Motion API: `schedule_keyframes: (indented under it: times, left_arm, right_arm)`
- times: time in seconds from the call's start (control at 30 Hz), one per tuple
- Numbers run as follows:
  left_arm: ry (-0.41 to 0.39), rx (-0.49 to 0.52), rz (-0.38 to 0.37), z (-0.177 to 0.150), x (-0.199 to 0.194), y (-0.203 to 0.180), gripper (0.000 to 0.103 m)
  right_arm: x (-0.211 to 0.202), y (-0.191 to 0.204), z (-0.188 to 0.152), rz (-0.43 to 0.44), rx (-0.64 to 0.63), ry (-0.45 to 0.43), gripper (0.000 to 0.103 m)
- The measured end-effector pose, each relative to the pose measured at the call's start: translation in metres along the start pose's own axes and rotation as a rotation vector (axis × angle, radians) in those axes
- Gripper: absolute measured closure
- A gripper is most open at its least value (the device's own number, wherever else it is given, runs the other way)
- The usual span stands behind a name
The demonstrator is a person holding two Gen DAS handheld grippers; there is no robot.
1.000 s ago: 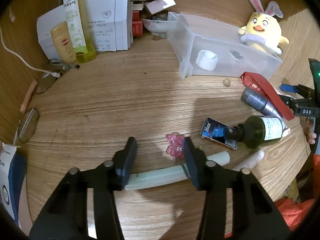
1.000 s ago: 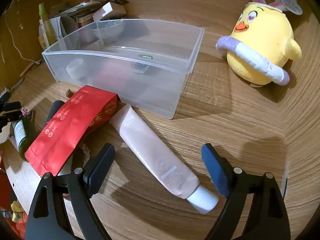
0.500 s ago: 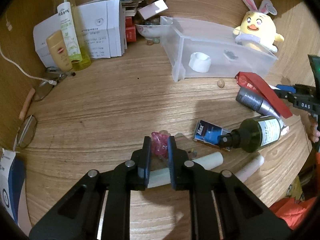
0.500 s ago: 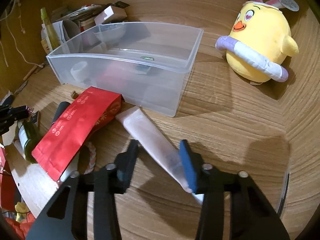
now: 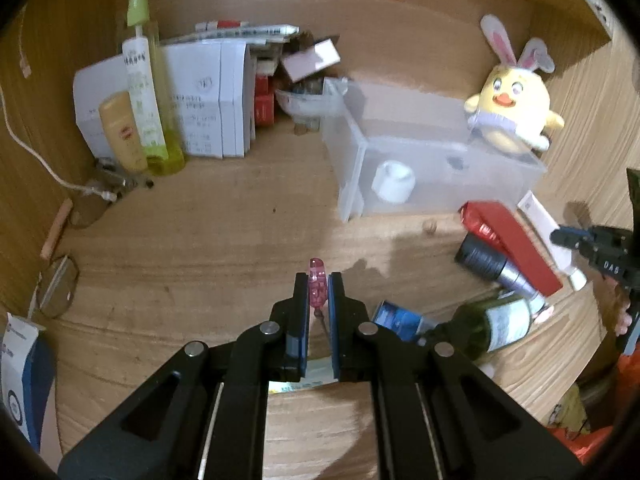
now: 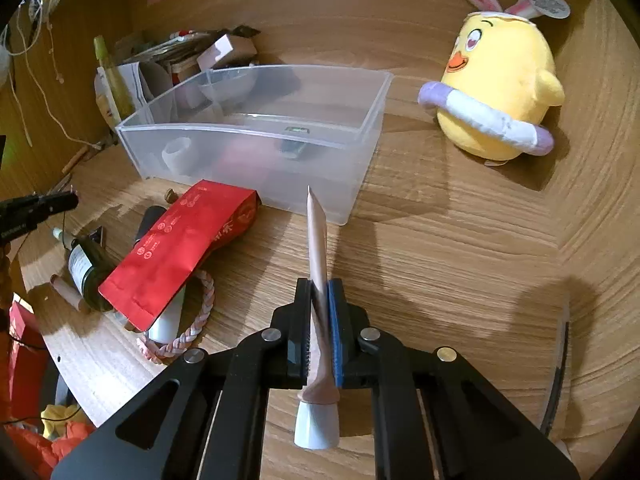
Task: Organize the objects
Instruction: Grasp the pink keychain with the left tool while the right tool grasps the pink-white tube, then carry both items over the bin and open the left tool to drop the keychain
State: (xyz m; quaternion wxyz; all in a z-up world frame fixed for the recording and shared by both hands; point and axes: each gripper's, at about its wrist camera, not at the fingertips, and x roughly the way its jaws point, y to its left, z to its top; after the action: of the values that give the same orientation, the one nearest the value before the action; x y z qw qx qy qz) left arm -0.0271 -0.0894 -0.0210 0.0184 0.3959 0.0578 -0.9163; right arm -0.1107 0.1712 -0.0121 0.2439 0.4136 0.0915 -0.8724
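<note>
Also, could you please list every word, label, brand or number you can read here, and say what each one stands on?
"DAS": on the black body of the right gripper, seen from the left wrist.
Too small or blurred to read: white cardboard boxes, tall yellow-green spray bottle, red foil pouch, dark green glass bottle, small blue box.

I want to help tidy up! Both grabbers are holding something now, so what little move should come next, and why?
Probably carry the pink tube forward over the clear bin and let go. The right gripper is shut on it, lifted off the table, with its tip pointing at the bin close ahead. The left gripper, shut on the small pink toy, is farther from the bin, so it could follow.
</note>
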Motion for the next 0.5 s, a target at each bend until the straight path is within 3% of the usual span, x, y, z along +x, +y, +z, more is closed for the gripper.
schedule_keyframes:
  times: [0.5]
  left_arm:
    - [-0.132,0.010,-0.034,0.035,-0.032,-0.018,0.095]
  right_arm:
    - [-0.049,0.007,0.007,0.001,-0.022,-0.129,0.096]
